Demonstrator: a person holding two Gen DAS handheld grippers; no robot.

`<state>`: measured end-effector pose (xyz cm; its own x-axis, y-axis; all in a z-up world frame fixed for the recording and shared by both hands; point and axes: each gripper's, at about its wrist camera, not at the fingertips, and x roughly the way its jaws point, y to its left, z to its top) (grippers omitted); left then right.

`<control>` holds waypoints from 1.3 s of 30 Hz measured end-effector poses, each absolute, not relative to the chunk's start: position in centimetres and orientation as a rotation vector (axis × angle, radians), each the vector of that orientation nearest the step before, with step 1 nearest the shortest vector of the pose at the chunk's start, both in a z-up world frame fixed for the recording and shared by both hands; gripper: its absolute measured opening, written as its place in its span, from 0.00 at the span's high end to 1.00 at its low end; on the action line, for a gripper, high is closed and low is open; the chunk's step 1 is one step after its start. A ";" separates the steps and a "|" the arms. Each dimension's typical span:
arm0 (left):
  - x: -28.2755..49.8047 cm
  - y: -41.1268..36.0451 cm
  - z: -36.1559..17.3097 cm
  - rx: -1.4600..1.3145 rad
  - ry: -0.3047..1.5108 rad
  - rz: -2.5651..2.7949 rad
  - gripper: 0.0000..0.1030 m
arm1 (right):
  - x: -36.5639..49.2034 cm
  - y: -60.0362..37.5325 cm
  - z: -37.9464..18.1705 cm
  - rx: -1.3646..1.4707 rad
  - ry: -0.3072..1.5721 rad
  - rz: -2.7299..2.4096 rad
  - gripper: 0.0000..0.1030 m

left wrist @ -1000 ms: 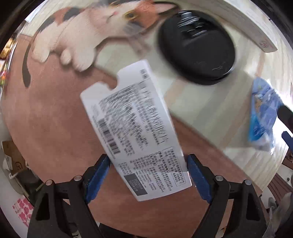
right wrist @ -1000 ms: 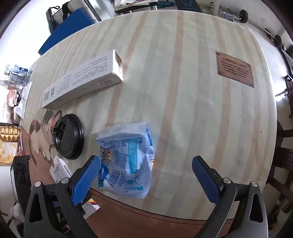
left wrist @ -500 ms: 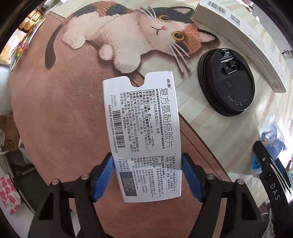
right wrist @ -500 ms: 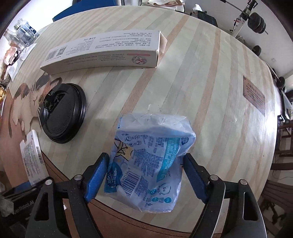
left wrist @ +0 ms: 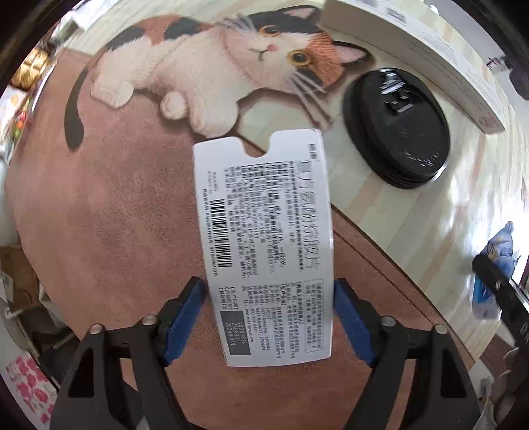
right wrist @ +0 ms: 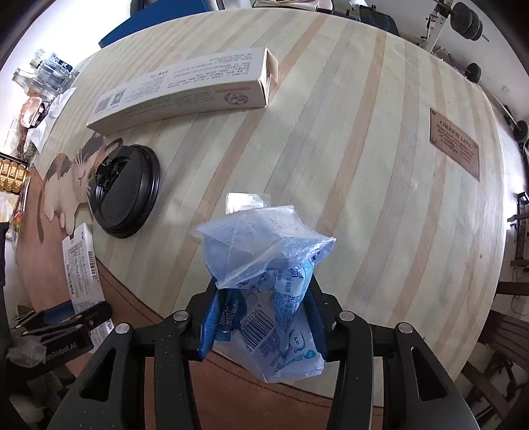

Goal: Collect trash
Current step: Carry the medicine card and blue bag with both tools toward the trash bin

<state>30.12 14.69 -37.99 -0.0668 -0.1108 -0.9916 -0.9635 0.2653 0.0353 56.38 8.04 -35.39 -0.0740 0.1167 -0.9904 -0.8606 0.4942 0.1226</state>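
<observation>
The blue plastic wrapper (right wrist: 264, 291) is bunched between the right gripper (right wrist: 263, 322) pads, its jaws closing on it, above the striped table (right wrist: 363, 165) edge. Left of it lie a black lid (right wrist: 125, 192) and a long box (right wrist: 185, 89). The left gripper (left wrist: 269, 319) is opening around a white printed card (left wrist: 267, 244); whether its pads touch the card is unclear.

A home living space. A striped pale wooden table (right wrist: 363, 165) carries a cat-print brown mat (left wrist: 99, 231). Black dumbbell weights (right wrist: 464, 20) lie beyond.
</observation>
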 end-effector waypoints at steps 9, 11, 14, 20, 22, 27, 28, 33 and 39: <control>28.1 15.5 -39.0 -1.066 1.398 0.996 0.22 | 54.6 7.2 -35.8 -0.785 1.355 0.904 0.36; 29.0 14.5 -39.5 -1.039 1.385 0.999 0.32 | 54.5 7.1 -35.7 -0.794 1.342 0.903 0.36; 29.5 14.3 -38.9 -0.972 1.399 1.010 0.32 | 53.4 7.5 -36.1 -0.806 1.322 0.903 0.37; 29.6 13.7 -37.5 -0.886 1.403 1.020 0.32 | 50.2 7.8 -37.1 -0.813 1.263 0.919 0.53; 29.4 13.3 -37.0 -0.870 1.397 1.020 0.32 | 50.0 7.4 -36.8 -0.801 1.265 0.927 0.54; 28.4 12.5 -33.9 -0.822 1.360 1.023 0.32 | 48.9 6.1 -34.4 -0.757 1.244 0.987 0.55; 28.2 12.2 -33.3 -0.815 1.351 1.023 0.32 | 48.1 6.0 -34.0 -0.742 1.240 1.009 0.55; 26.4 10.7 -29.5 -0.780 1.274 1.026 0.32 | 45.6 4.1 -30.0 -0.657 1.202 1.094 0.55; 22.8 7.9 -25.7 -0.698 1.170 1.008 0.32 | 42.5 1.0 -24.3 -0.572 1.149 1.144 0.55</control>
